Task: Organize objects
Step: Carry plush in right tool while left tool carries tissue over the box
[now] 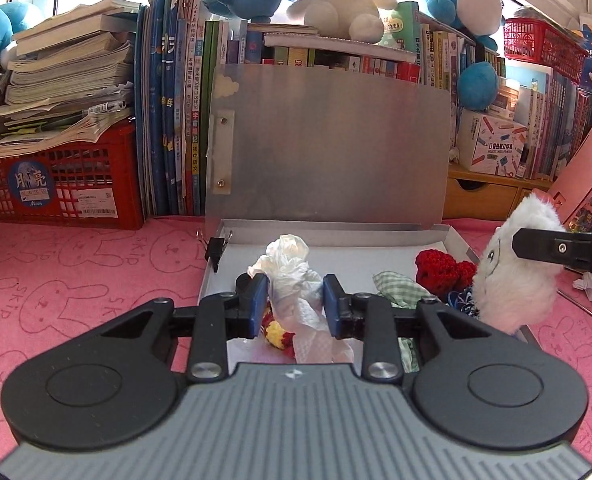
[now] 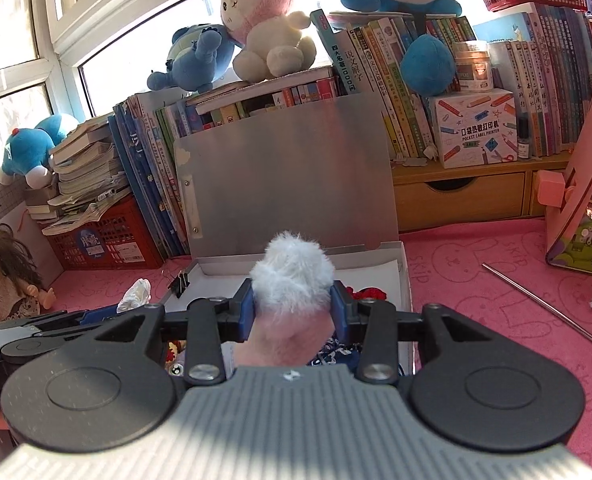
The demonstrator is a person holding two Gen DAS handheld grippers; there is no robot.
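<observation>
An open silver metal box (image 1: 332,232) lies on the pink cloth, lid upright. My left gripper (image 1: 295,304) is shut on a crumpled white tissue (image 1: 291,276) above the box's left part. My right gripper (image 2: 291,308) is shut on a white fluffy plush toy (image 2: 291,276), held over the box's right side; the toy also shows in the left wrist view (image 1: 516,276). In the box lie a red knitted piece (image 1: 440,268), a green checked cloth (image 1: 400,288), a red and yellow knitted item (image 1: 275,332) and a blue patterned cloth (image 2: 336,350).
A black binder clip (image 1: 215,248) sits on the box's left rim. A red crate (image 1: 59,184) with stacked books stands at the left, upright books behind the box. A doll (image 2: 3,280), a metal rod (image 2: 544,304), a pink board (image 2: 588,184) and wooden drawers (image 2: 460,196) surround it.
</observation>
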